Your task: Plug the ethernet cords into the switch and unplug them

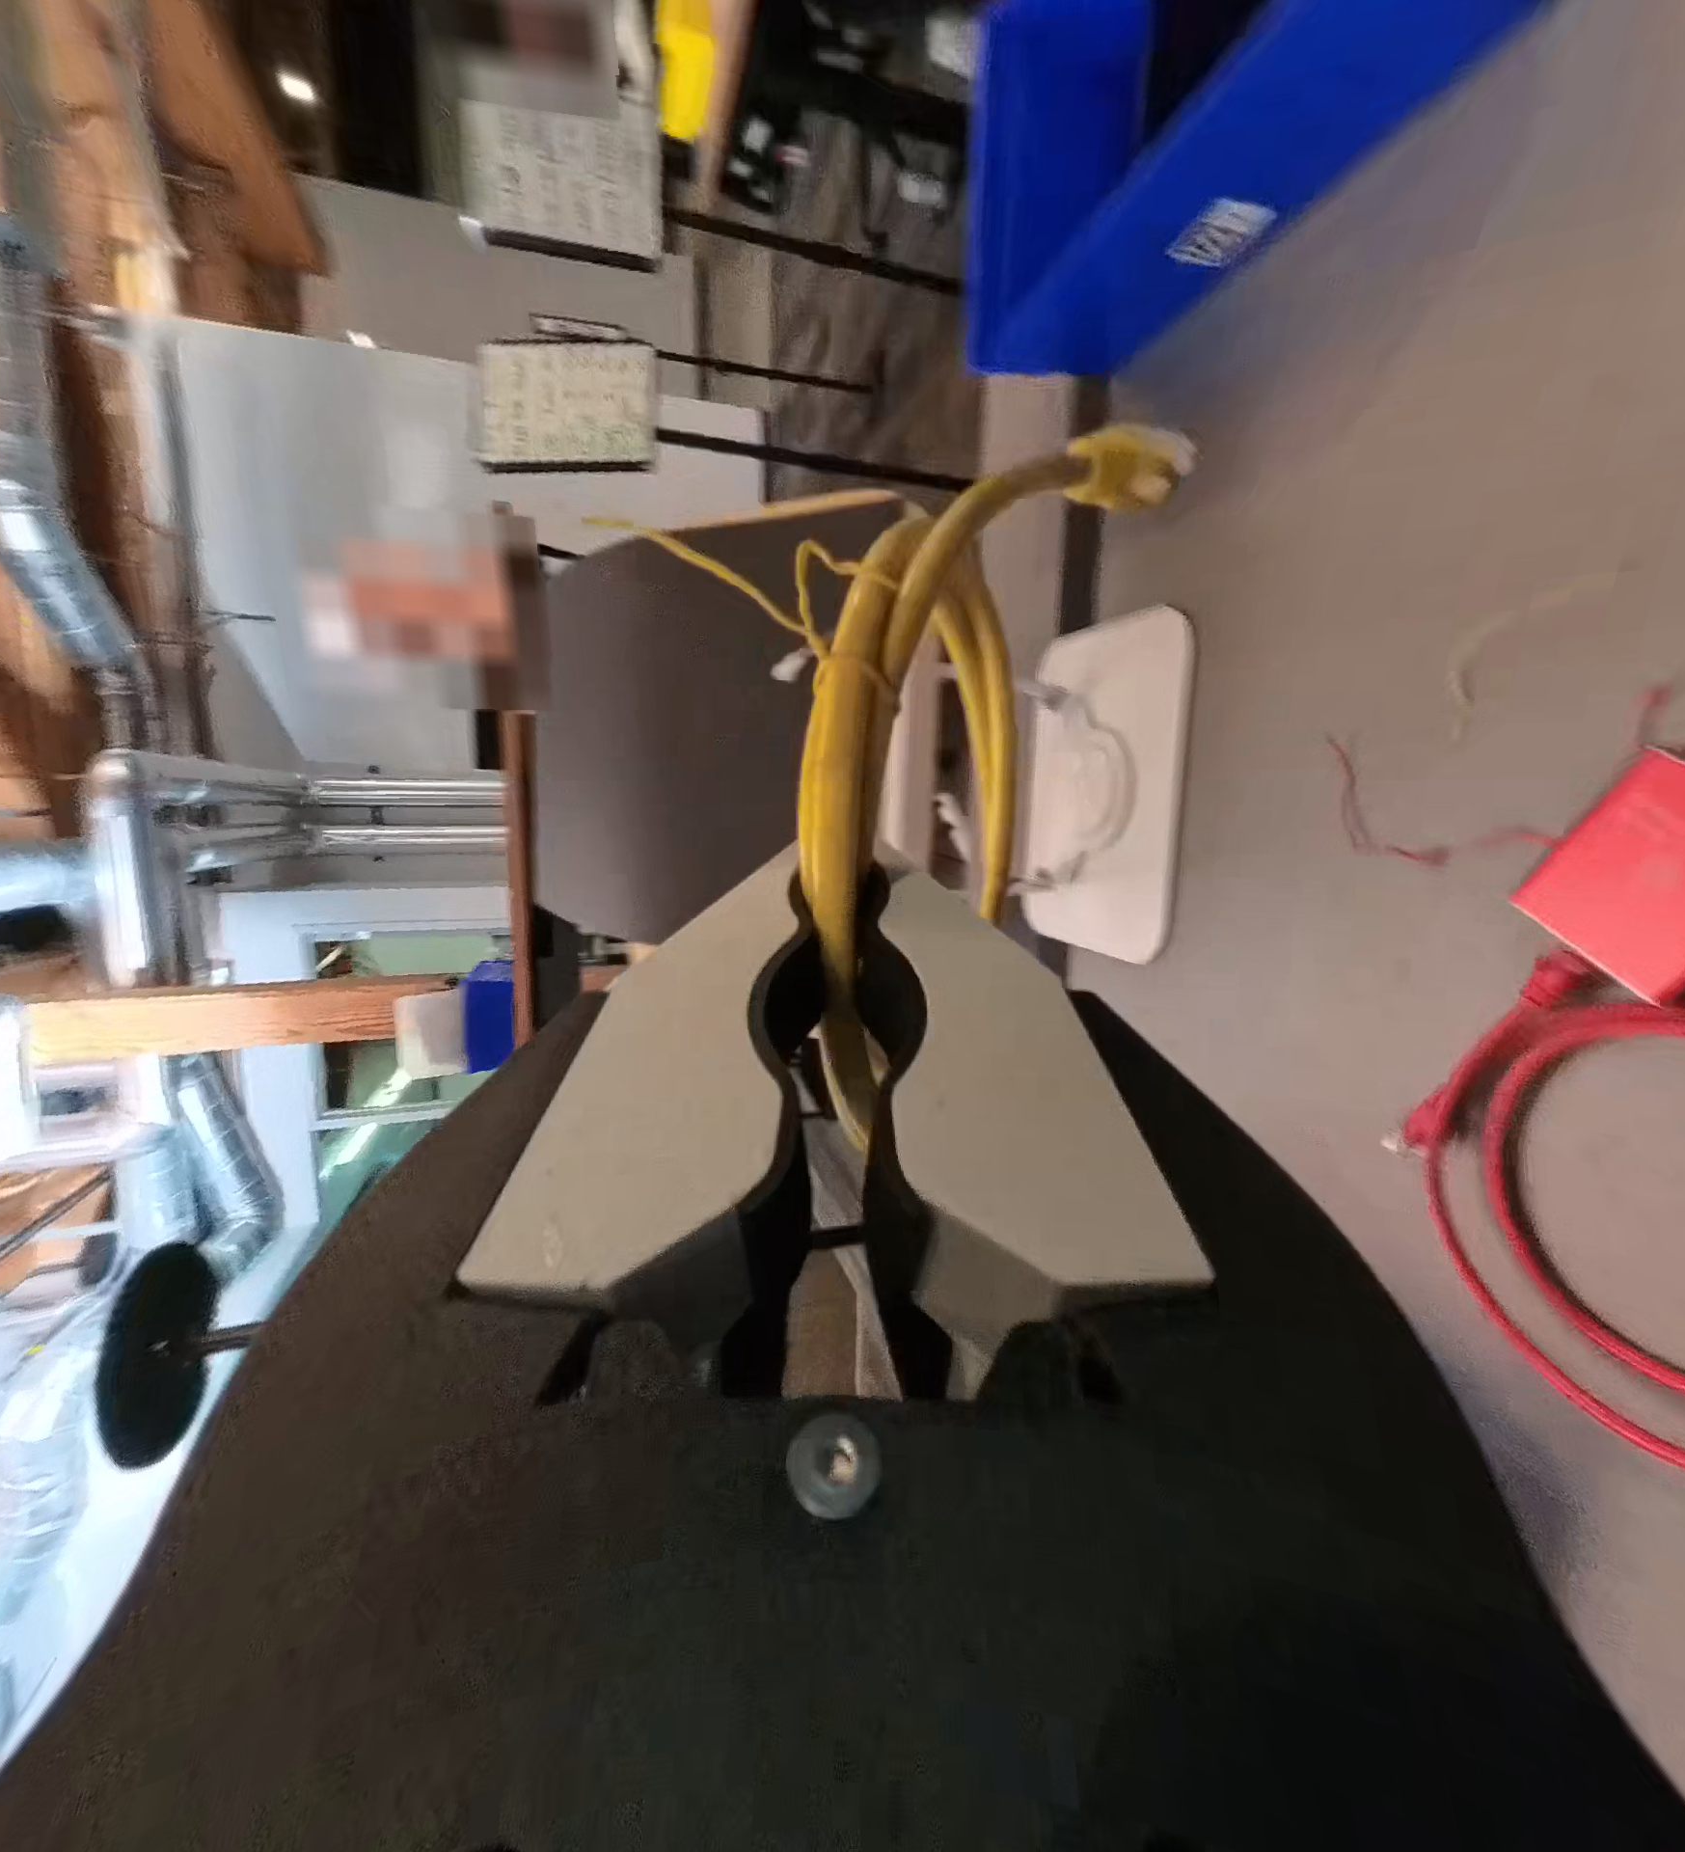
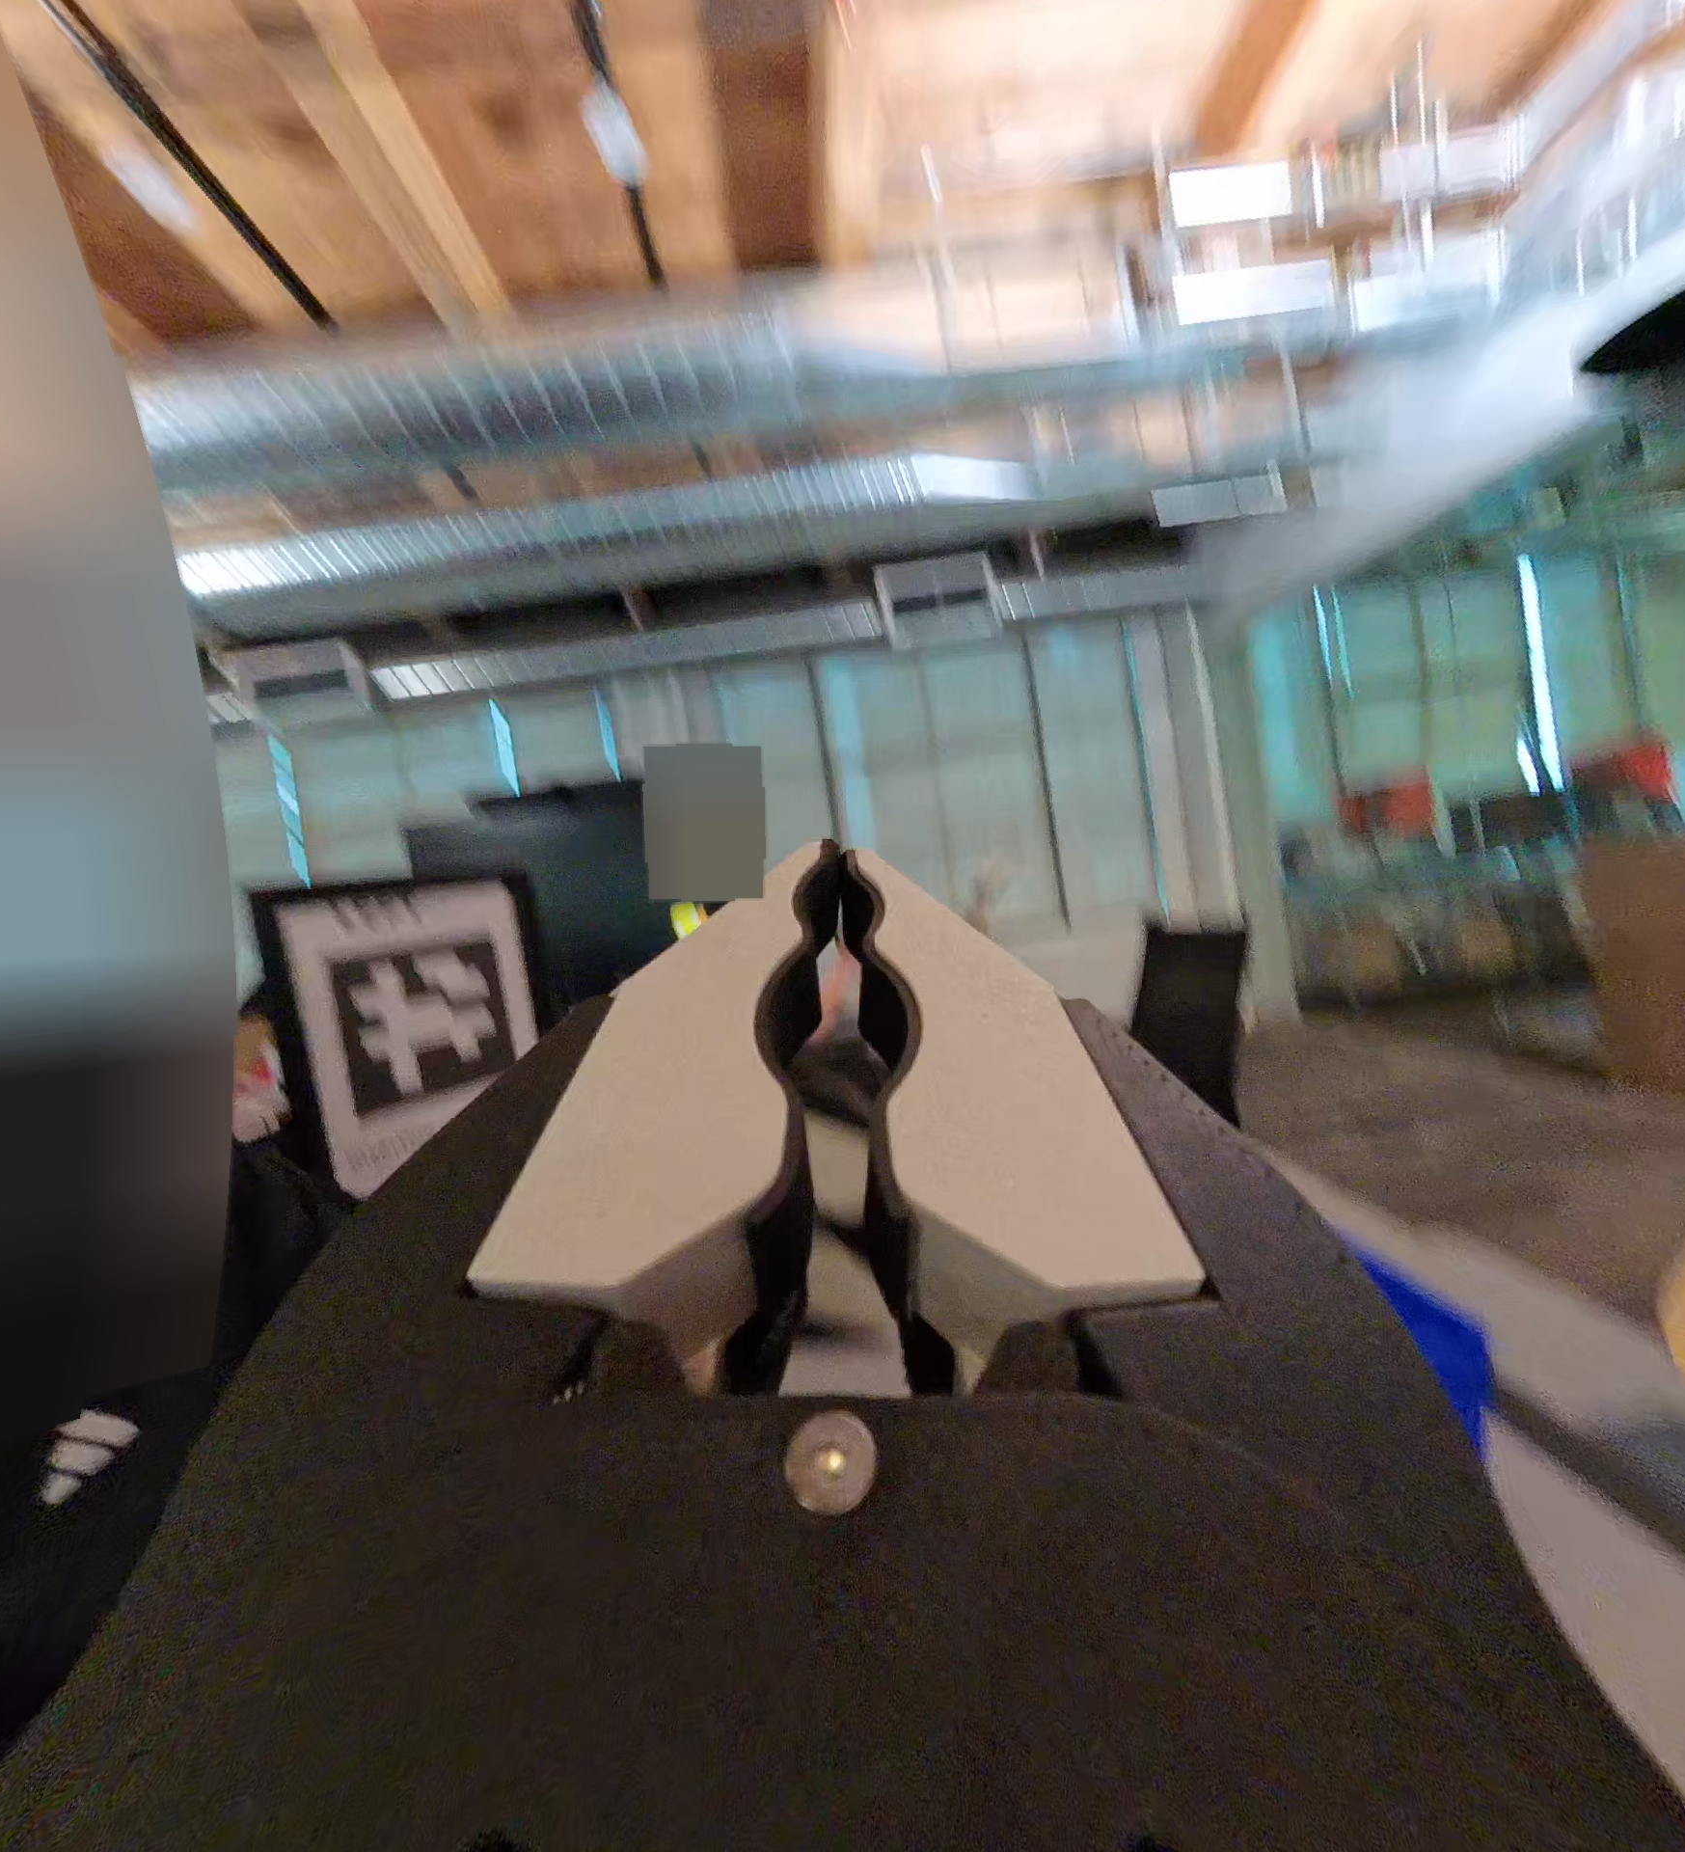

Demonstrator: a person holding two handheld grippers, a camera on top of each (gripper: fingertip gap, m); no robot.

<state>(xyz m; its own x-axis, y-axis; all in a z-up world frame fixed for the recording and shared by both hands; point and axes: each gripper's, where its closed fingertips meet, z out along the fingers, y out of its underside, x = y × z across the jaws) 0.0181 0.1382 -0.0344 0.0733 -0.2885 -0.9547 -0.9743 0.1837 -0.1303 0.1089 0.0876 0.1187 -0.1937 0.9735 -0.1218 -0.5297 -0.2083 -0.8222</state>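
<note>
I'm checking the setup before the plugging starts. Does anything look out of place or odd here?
Yes. The yellow ethernet cord is still coiled and tied in a bundle while the left gripper clamps it, its plug hanging free. Loose twist ties lie on the grey table. The right gripper is shut on nothing, pointing away from the table.

Two ethernet cords — one yellow ethernet cord (image 1: 833, 762), one red ethernet cord (image 1: 1479, 1183) — one white switch (image 1: 1114, 782), one red box (image 1: 1655, 872), two blue bins (image 1: 1209, 170).
</note>
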